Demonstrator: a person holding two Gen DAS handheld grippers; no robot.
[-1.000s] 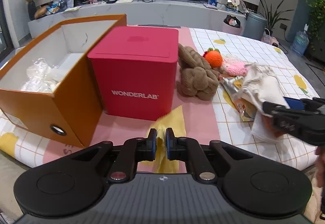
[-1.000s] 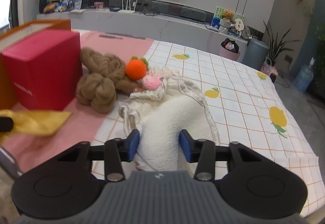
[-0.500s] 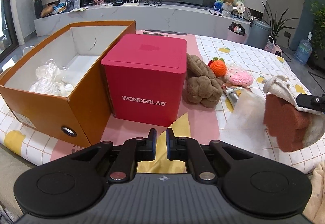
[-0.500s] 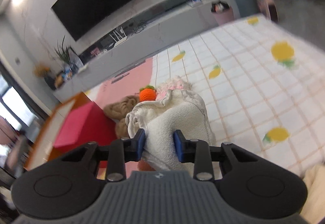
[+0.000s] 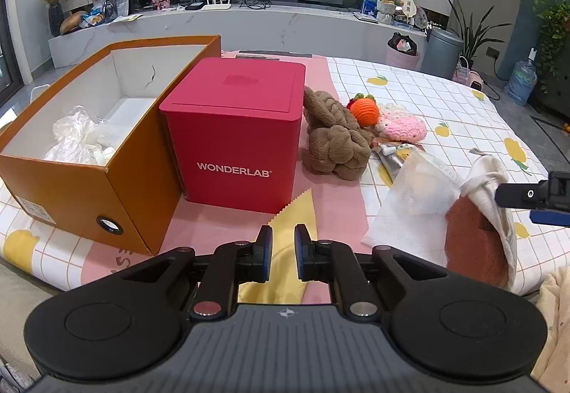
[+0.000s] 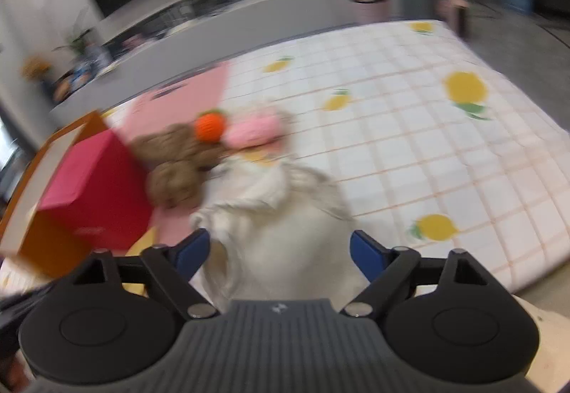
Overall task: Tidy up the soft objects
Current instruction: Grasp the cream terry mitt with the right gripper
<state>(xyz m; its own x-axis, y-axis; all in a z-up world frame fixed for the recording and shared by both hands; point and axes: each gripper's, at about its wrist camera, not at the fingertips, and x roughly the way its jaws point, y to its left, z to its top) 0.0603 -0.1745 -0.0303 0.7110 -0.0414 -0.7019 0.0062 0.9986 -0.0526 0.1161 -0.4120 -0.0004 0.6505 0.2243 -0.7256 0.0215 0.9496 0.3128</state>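
My left gripper (image 5: pixel 283 247) hangs low over the pink mat, its jaws opening a little. A yellow cloth (image 5: pixel 297 215) lies between and under them, and the pads no longer press it. My right gripper (image 6: pixel 279 245) is opening wide; its fingers also show as my right gripper (image 5: pixel 516 206) at the left wrist view's right edge. A white fleece piece (image 6: pixel 278 215) with a rust-brown inner side sits loose between its blue pads, seen as the white fleece piece (image 5: pixel 477 243) drooping at the mattress edge. This view is blurred.
An open orange box (image 5: pixel 142 172) holding crumpled plastic stands at the left beside a closed red box (image 5: pixel 235 143). A brown plush (image 5: pixel 335 140), an orange crochet ball (image 5: pixel 364 109) and a pink crochet piece (image 5: pixel 402 124) lie behind a white sheet (image 5: pixel 409 207) on the checked mattress (image 6: pixel 445 150).
The right gripper rose and rolled with the white fleece piece, then spread its jaws wide and let go of it. The left jaws parted slightly off the yellow cloth.
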